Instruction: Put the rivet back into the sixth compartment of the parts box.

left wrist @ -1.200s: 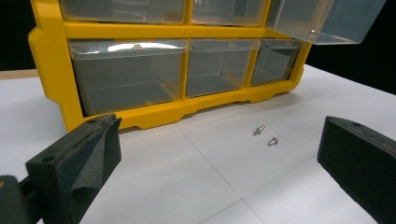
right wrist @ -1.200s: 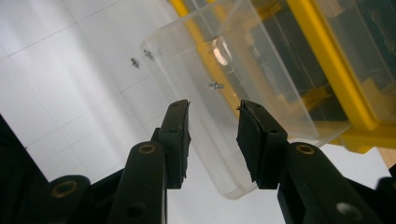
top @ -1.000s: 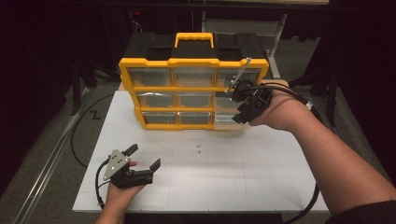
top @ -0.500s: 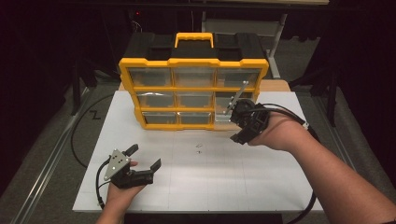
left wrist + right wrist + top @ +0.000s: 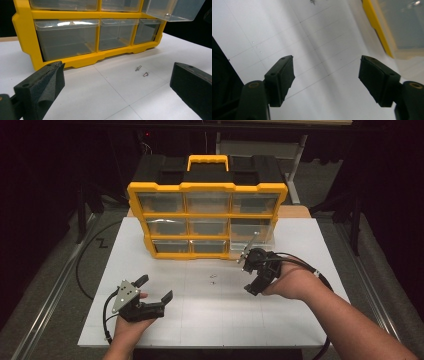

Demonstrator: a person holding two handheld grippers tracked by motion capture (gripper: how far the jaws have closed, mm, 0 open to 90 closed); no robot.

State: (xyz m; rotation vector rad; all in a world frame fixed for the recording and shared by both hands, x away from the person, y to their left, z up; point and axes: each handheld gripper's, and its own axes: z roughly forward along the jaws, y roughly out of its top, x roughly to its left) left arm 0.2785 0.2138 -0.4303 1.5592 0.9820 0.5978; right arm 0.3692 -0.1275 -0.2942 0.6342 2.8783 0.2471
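Ahead of the left tool [image 5: 117, 87], wide open and empty, two small screws [image 5: 141, 71] lie on the bench [image 5: 200, 320]; right tool [image 5: 255, 272], angled down beside the organizer [image 5: 207, 215], has just been opening, nothing between its jaws

Right gripper [image 5: 256, 272] fingers just opening, empty; left gripper [image 5: 152, 289] gaping

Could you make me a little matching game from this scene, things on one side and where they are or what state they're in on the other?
Things:
1. yellow organizer
2. two small screws
3. clear drawer
4. left gripper

Places or states:
A. lying loose on the white table
B. pulled out of its slot
C. standing upright at the back
D. open, holding nothing

Pairs: 1-C, 2-A, 3-B, 4-D
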